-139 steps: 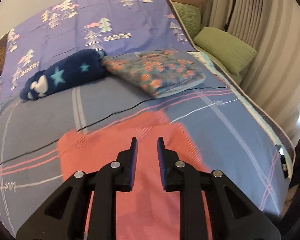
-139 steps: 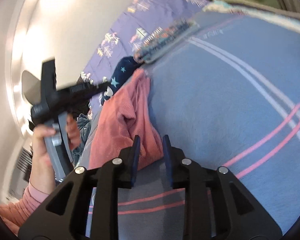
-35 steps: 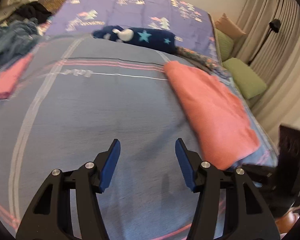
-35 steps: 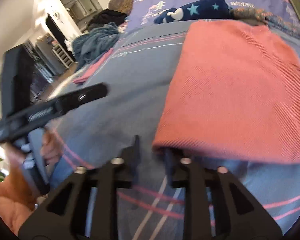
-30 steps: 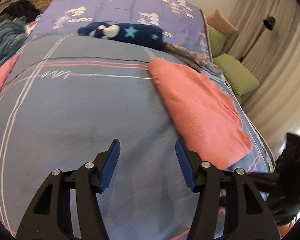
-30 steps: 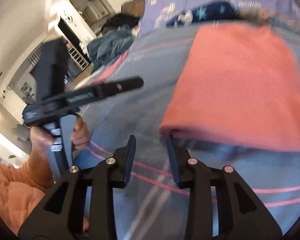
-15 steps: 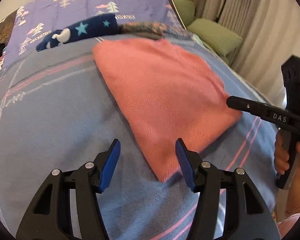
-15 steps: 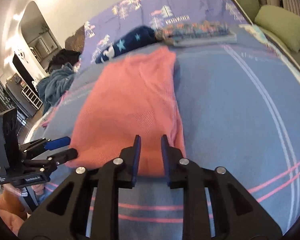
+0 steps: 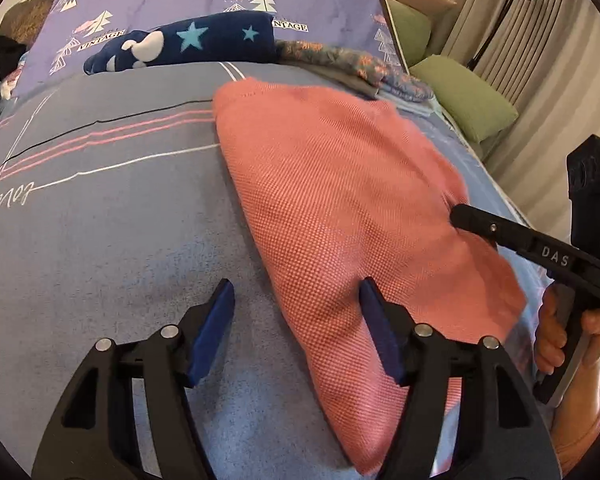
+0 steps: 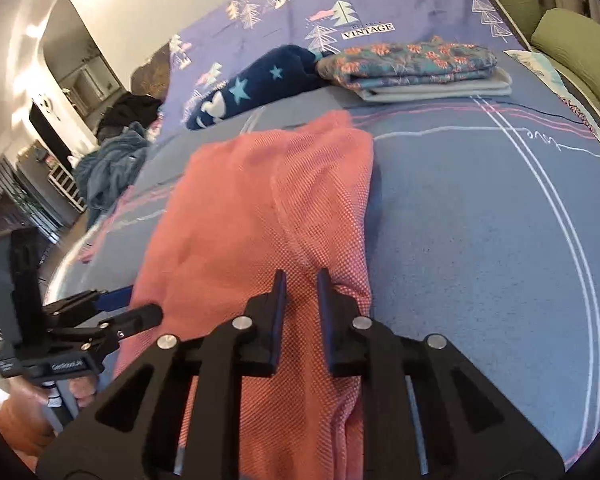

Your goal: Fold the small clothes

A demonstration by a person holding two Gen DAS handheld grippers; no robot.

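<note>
Left hand-held gripper (image 9: 296,312): jaws spread wide, nothing clamped. Its right blue pad (image 9: 374,320) sits against the near edge of the coral knit garment (image 9: 340,200); whether it presses the cloth cannot be told. The left pad hangs over the bare bedspread (image 9: 100,220). In the right wrist view this gripper (image 10: 130,306) appears at the lower left, jaws parted at the garment's left edge; the hand behind it is partly cut off by the frame.

Right hand-held gripper (image 10: 300,280): fingers drawn close, a narrow gap between them, with a raised fold of the coral garment (image 10: 268,200) lying in that gap. Whether the fold is actually pinched is not clear from this view. In the left wrist view only one black finger of this gripper (image 9: 460,214) shows, its tip at the garment's right edge; the second finger is hidden behind it.

The garment lies on the grey-blue striped bedspread, lengthwise away from both cameras, roughly a long folded strip. Surface is an open waffle knit, coral-pink, with a lengthwise ridge running to the right gripper. Its near end is hidden beneath the gripper bodies.

Beyond it: a navy star-print plush item (image 10: 252,88) and, just beside it, a folded floral stack (image 10: 420,66). A blue-grey clothes heap (image 10: 108,168) lies at the bed's left edge, blurred.
</note>
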